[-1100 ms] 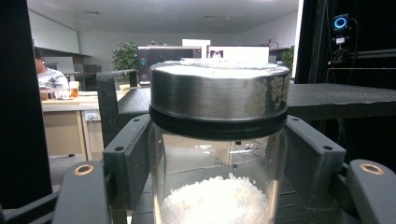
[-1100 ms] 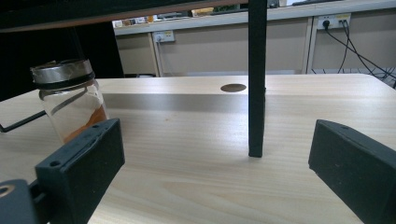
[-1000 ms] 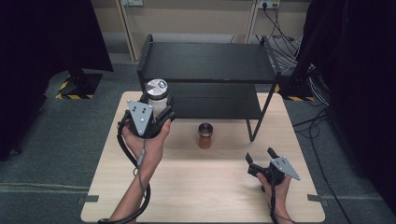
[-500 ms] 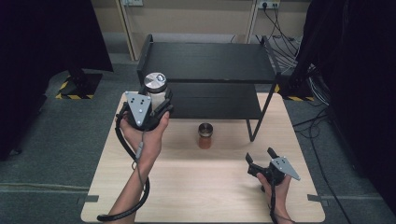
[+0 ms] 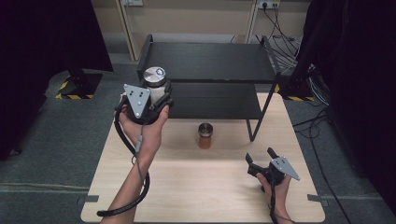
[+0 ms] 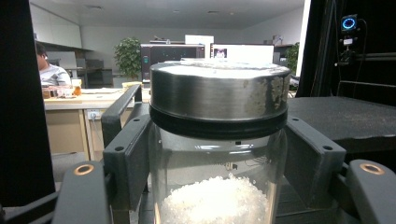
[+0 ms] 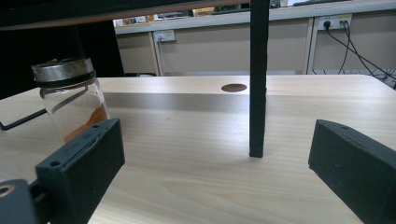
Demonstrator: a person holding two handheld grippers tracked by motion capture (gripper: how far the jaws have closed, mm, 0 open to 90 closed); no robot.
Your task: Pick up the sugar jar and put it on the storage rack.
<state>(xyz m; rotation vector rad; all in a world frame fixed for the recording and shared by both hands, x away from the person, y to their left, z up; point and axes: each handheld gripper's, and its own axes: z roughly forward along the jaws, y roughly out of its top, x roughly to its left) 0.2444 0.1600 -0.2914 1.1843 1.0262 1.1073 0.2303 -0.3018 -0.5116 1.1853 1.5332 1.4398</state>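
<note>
Glass jar [image 5: 156,86], steel-lidded and part-filled with white granules, is held upright in the left claw [image 5: 154,100], whose jaws are clamped on its body just below the lid; the left gripper view shows both pads against the glass. The jar hangs clear of the worktop [image 5: 210,186], just in front of the left end of the black two-tier shelf [image 5: 205,63], with its lid about level with the top tier. Judgement: placement turns on moving it forward onto a tier, long axis kept vertical. Left forearm reaches up from the near edge. Right claw [image 5: 262,159] rests on the worktop, jaws apart, empty, facing a second jar [image 5: 205,135] of orange powder.
</note>
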